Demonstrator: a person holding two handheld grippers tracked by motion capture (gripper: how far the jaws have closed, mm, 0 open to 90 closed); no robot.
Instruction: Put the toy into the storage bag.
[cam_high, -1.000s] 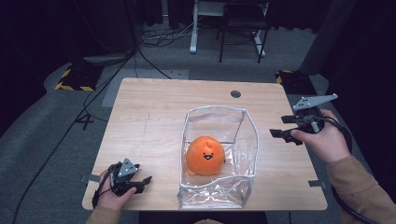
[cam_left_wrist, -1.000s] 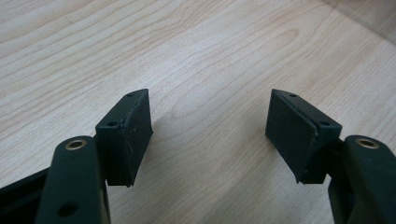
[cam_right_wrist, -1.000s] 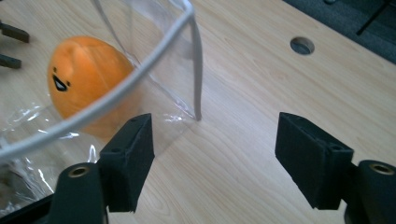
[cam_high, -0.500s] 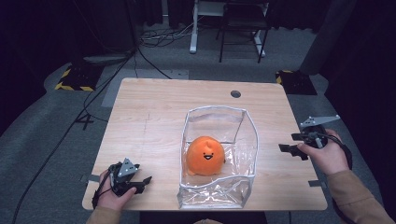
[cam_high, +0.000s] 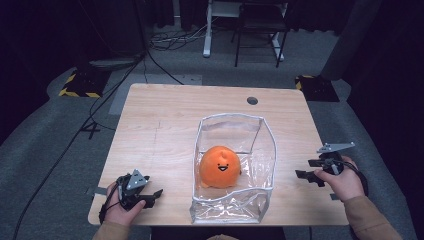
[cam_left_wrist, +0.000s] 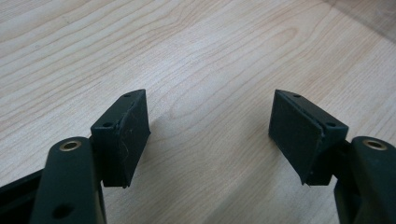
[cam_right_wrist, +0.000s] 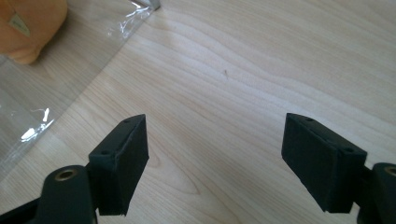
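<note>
An orange plush toy (cam_high: 219, 166) with a small face sits inside a clear plastic bag (cam_high: 232, 212) that stands open-topped on the wooden table (cam_high: 165, 125). My left gripper (cam_high: 154, 193) rests low at the table's near left corner, open, with bare wood between its pads (cam_left_wrist: 205, 126). My right gripper (cam_high: 306, 169) hovers just over the table's right edge beside the bag. It is open, its jaws have just been opening a little wider, and nothing lies between them (cam_right_wrist: 215, 154). The right gripper view catches the plush (cam_right_wrist: 28, 28) and the bag's wall (cam_right_wrist: 56, 79) at upper left.
A round cable hole (cam_high: 252, 100) sits near the table's far edge. Beyond the table are a dark chair (cam_high: 260, 30), cables on the grey floor (cam_high: 165, 42) and yellow-black striped blocks (cam_high: 77, 85).
My right hand has come down and toward the near edge, from above the table's right side to just over the wood beside the bag. The left hand, the bag and the plush have stayed put.
</note>
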